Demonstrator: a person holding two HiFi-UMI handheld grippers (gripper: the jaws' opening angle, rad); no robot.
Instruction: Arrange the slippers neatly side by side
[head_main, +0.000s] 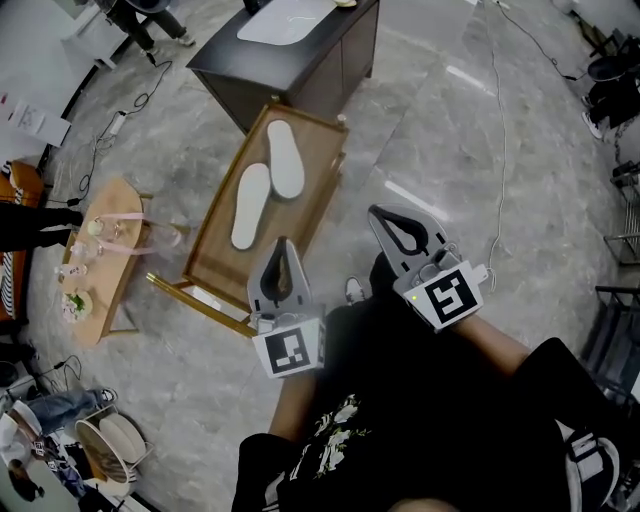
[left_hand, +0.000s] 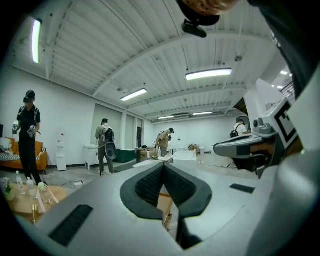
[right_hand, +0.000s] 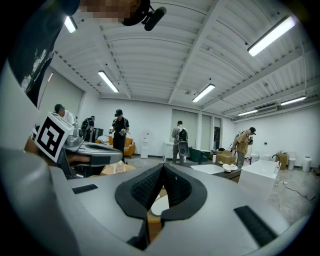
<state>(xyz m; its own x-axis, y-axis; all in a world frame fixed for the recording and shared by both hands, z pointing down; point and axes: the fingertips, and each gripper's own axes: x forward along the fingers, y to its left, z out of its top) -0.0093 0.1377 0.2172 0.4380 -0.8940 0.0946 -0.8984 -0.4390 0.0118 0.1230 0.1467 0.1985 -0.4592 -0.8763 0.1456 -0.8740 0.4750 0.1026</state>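
Two white slippers lie on a low wooden table (head_main: 212, 252) in the head view. One slipper (head_main: 285, 158) is farther off; the other (head_main: 251, 206) lies nearer and to its left, and they sit staggered, angled slightly apart. My left gripper (head_main: 282, 243) hovers over the table's near end, shut and empty, just short of the nearer slipper. My right gripper (head_main: 378, 212) is out over the floor to the right of the table, also shut and empty. In the right gripper view a white slipper (right_hand: 159, 204) shows below the closed jaws (right_hand: 163, 166).
A dark cabinet (head_main: 300, 50) stands beyond the table. A small wooden side table (head_main: 105, 265) with bottles and glasses is at the left. A cable (head_main: 500, 150) runs over the marble floor. A rack with plates (head_main: 110, 445) sits bottom left. Several people stand farther off.
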